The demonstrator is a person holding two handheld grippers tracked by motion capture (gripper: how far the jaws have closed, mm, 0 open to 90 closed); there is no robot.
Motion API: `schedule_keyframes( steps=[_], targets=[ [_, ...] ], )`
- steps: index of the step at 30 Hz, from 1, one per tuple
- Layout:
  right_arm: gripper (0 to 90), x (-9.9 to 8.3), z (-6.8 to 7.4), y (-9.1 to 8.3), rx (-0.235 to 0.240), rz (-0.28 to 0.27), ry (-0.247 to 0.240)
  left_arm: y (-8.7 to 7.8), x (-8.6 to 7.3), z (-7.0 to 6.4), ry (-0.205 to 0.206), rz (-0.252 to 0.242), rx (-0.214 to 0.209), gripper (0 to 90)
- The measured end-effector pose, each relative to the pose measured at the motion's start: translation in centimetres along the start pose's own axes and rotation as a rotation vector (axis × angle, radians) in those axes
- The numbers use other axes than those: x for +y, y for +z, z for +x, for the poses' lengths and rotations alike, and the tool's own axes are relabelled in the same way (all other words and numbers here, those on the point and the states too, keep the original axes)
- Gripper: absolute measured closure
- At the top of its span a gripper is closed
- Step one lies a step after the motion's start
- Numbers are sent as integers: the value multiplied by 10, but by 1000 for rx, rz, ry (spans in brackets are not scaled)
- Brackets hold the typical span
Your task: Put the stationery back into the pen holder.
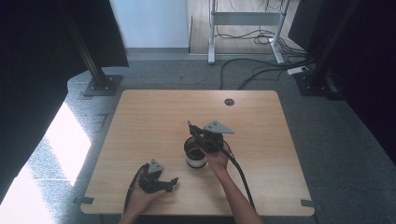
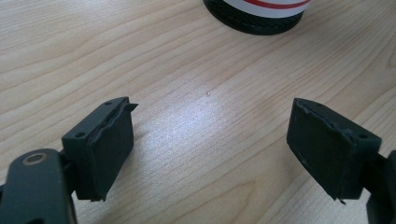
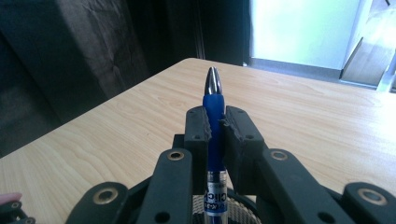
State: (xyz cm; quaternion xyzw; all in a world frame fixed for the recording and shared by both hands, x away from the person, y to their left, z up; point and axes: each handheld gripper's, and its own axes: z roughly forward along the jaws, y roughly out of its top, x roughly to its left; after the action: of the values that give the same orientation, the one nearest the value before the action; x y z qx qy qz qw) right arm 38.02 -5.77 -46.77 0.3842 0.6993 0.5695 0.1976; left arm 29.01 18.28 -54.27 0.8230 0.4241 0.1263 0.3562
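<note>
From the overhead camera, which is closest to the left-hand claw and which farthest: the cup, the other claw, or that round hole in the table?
1. The cup, just ahead and to the right of the left gripper.
2. The right gripper, above the cup's far side, holding a pen.
3. The round hole, near the table's far edge.

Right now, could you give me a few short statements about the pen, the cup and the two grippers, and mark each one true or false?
1. The right gripper is shut on a blue pen. True.
2. The left gripper holds the cup. False: its jaws stand open over bare table, the cup farther off.
3. The pen's metal tip points away from the right gripper's camera. True.
4. The cup lies tipped on its side. False: it stands upright.
5. The left gripper is at the table's far edge. False: it is near the person's edge.
</note>
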Motion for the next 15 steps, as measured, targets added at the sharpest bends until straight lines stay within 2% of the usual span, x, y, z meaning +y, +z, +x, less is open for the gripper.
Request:
schedule_keyframes(
  steps=[15],
  targets=[
    [779, -16, -1, -10, -5, 24, -9, 2, 0, -2, 5, 11, -2, 152]
  ],
)
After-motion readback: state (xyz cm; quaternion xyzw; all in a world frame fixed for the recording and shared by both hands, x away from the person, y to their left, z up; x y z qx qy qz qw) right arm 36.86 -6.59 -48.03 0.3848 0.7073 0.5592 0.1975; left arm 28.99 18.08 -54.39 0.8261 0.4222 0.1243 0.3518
